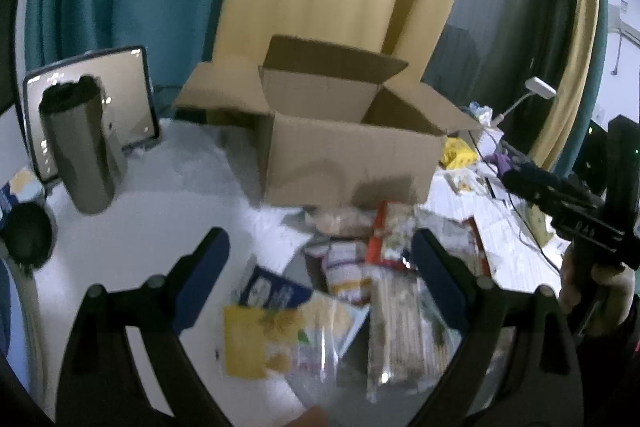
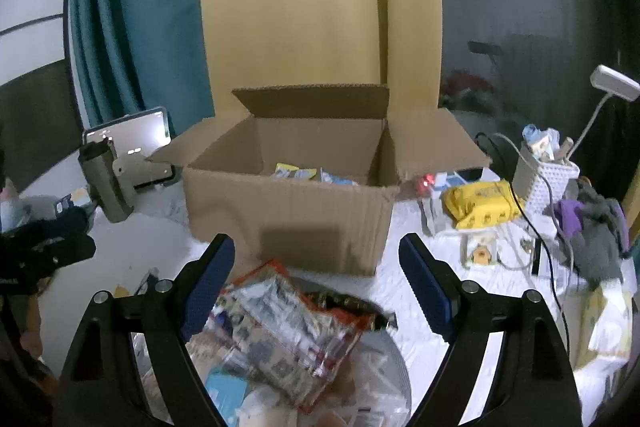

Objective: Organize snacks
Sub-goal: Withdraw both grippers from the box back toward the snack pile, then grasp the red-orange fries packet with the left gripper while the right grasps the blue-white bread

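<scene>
An open cardboard box (image 1: 344, 155) (image 2: 292, 211) stands on the white table, with a few snack packets (image 2: 304, 174) lying inside it. A heap of snack bags sits in front of the box. My left gripper (image 1: 320, 251) hovers open over a yellow snack bag (image 1: 260, 339) and a clear pack of biscuit sticks (image 1: 404, 331). My right gripper (image 2: 316, 251) is open above a red-edged clear snack bag (image 2: 288, 331). Neither gripper holds anything. The right gripper (image 1: 560, 203) with a hand shows at the right edge of the left wrist view.
A steel tumbler (image 1: 84, 151) (image 2: 106, 183) and a tablet (image 1: 120, 95) stand left of the box. Right of it are a yellow pack (image 2: 480, 203), a white basket (image 2: 548, 179), a desk lamp (image 2: 612, 79), cables and grey cloth (image 2: 600, 239). Curtains hang behind.
</scene>
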Demonstrator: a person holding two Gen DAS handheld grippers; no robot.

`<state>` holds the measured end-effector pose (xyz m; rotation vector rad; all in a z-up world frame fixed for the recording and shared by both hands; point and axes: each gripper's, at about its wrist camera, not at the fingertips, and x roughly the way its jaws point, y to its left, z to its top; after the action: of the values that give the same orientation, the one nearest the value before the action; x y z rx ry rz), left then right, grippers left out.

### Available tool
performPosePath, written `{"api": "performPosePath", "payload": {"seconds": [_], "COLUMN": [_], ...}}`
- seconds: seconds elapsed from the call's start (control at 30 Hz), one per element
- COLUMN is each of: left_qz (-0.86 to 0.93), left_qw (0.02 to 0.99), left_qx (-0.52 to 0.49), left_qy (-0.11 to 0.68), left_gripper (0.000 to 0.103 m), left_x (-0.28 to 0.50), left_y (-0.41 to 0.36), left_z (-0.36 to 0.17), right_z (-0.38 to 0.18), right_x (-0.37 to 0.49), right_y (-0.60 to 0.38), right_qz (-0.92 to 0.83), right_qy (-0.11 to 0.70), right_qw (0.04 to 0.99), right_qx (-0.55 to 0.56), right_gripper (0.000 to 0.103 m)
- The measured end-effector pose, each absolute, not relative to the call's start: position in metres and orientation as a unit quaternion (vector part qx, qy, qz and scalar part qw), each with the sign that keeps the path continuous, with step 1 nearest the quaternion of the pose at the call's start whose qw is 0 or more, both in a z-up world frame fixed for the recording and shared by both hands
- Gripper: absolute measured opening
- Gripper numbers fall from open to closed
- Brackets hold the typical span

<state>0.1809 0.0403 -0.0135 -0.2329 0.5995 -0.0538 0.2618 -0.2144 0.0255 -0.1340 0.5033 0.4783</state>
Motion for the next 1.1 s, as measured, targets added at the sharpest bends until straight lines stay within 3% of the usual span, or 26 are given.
{"api": "performPosePath", "payload": {"seconds": [1.1], "left_qz": [-0.02], "left_qw": [0.908], "left_qx": [-0.14], "left_qy": [0.394], "left_gripper": [0.093], "left_x": [0.091], "left_y": [0.031], "left_z": [-0.091], "right_z": [-0.056], "right_x": [0.188], "right_y": [-0.222], "right_qz": [0.229], "right_qy": [0.34], "right_qw": [0.911], "right_qx": [-0.038], "right_gripper": [0.087]}}
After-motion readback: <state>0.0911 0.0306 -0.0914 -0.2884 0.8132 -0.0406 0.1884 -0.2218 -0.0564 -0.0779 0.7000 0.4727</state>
